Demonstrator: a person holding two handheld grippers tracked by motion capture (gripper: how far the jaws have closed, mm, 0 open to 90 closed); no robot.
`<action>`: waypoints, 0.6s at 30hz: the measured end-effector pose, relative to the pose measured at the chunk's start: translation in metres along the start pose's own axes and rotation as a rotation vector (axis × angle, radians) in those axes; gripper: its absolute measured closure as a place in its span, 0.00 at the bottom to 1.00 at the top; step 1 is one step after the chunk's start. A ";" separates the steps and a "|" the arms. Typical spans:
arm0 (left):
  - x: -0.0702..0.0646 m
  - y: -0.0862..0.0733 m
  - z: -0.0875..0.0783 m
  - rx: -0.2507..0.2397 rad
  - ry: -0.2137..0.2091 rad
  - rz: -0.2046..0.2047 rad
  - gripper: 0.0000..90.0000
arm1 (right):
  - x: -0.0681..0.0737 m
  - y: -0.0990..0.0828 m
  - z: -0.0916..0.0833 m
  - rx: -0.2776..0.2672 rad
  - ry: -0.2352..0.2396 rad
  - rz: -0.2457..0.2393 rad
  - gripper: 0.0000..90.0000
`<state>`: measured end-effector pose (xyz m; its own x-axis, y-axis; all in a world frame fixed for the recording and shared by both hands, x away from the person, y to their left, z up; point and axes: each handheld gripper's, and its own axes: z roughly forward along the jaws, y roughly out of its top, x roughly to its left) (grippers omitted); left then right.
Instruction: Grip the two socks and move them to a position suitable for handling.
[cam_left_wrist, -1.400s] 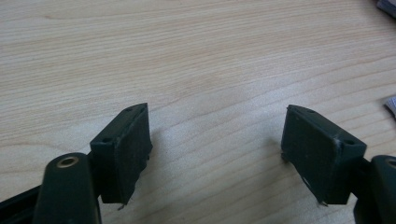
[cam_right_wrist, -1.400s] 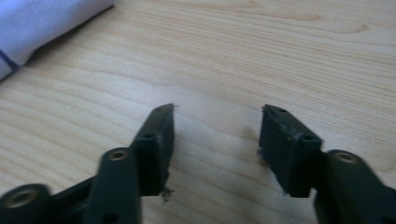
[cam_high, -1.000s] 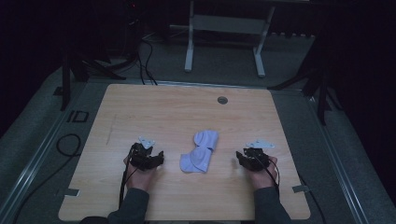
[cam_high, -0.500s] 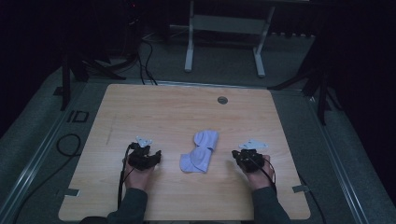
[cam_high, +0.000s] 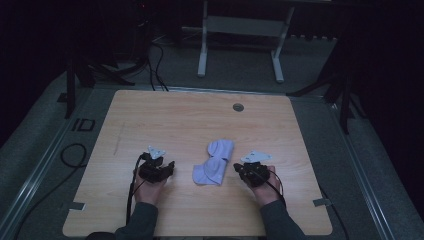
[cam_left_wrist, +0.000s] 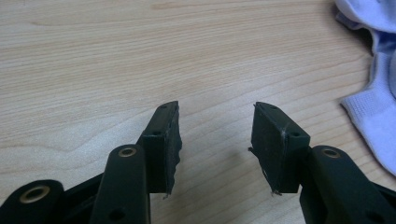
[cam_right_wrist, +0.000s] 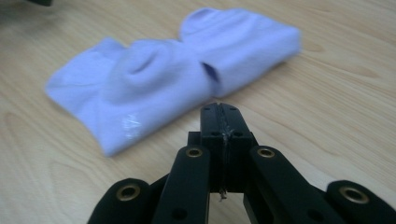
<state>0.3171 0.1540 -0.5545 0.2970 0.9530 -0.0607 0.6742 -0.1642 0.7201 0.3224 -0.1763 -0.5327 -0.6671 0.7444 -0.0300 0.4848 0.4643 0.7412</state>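
A pale lavender pair of socks (cam_high: 214, 162) lies folded in a small bundle on the wooden table (cam_high: 175, 125), between my two grippers. My left gripper (cam_high: 170, 167) rests on the table to the left of it. Its jaws (cam_left_wrist: 215, 121) are open over bare wood and have just been closing, with nothing between them. The socks (cam_left_wrist: 373, 107) show at the right edge of that view, apart from the jaws. My right gripper (cam_high: 239, 169) sits just right of the bundle. In its own view my right gripper (cam_right_wrist: 220, 109) is shut, pads together on nothing, and its tips point at the socks (cam_right_wrist: 177, 70) close ahead.
A round cable grommet (cam_high: 238, 107) sits near the table's far edge. Small tape strips (cam_high: 320, 202) mark the front corners. Behind the table stand a white frame's legs (cam_high: 202, 55), and cables (cam_high: 75, 152) lie on the floor at the left.
My right hand has moved left, closer to the socks. The left hand has stayed where it was, and the socks have not moved.
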 end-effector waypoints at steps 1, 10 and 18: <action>0.000 0.000 0.000 0.000 0.000 0.000 0.58 | 0.000 0.000 0.000 0.000 0.000 0.000 1.00; -0.004 0.000 -0.001 0.000 -0.006 0.018 0.58 | 0.033 0.006 0.019 0.011 0.061 -0.048 0.99; -0.007 0.001 -0.003 -0.006 -0.035 0.029 0.60 | 0.045 0.001 0.036 0.057 0.075 -0.062 0.99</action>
<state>0.3134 0.1479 -0.5512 0.3398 0.9384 -0.0633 0.6608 -0.1903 0.7261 0.3129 -0.1253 -0.5572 -0.7364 0.6761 -0.0227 0.4710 0.5365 0.7003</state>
